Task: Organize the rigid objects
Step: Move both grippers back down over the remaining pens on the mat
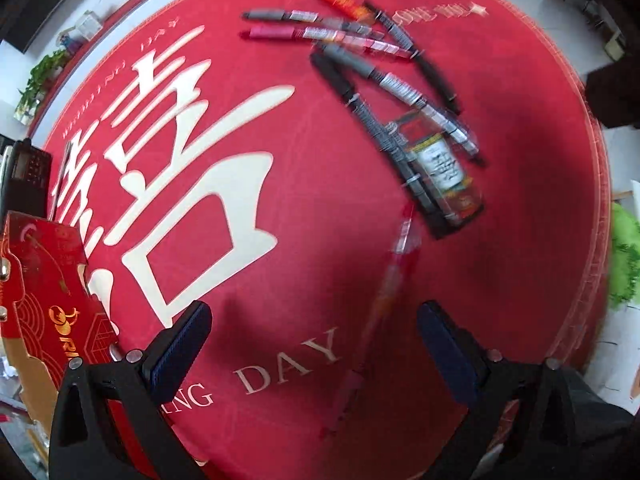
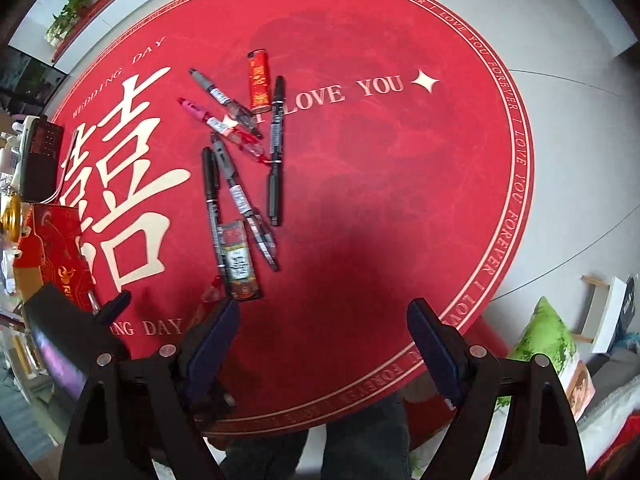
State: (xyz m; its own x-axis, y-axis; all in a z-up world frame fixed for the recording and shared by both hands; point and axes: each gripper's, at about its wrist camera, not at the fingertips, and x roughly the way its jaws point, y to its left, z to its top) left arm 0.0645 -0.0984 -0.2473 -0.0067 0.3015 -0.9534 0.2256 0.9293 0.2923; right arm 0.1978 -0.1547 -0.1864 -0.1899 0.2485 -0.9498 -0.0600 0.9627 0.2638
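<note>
The round mat (image 2: 400,184) is deep red with cream lettering and a pale script border. On it lie black and grey marker pens (image 2: 276,152), a pink-capped pen (image 2: 196,111) and an orange-red patterned lighter (image 2: 259,80). The small box (image 2: 239,260) beside them looks red with a white label, though it is blurred.

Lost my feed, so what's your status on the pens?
Left tool open, empty. Right tool open, empty. Pens and two lighters scattered on red mat, untouched. Nothing blocking.

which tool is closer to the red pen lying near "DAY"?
Left. The red pen runs up between the open left tool's fingers. The right tool, also open, hangs beside it; the pen pokes out past its left finger.
</note>
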